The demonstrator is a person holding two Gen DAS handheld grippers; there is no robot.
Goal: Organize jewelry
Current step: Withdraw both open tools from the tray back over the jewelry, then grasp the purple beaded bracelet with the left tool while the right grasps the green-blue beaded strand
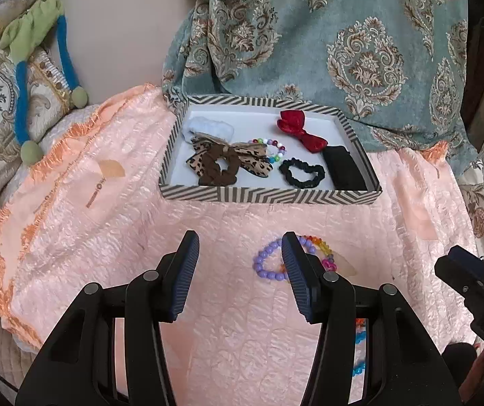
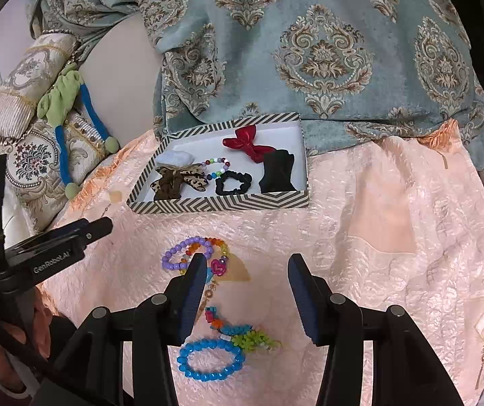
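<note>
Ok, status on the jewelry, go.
Both grippers, left and right, open, empty. Purple bracelet and blue bracelet loose outside tray. Nothing blocking.

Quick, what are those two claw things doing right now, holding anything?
Left gripper: open, holding nothing, above the pink cloth.
Right gripper: open, holding nothing.

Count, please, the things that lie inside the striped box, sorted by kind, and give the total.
Scrunchies: 3 (fluffy white scrunchie, brown fabric scrunchie, black ruffled scrunchie)
Bows: 2 (leopard-print fabric bow, red velvet bow)
Bead bracelets: 1 (multicoloured bead bracelet)
Folded black fabric pieces: 1 (flat black cloth piece)
Total: 7
</note>
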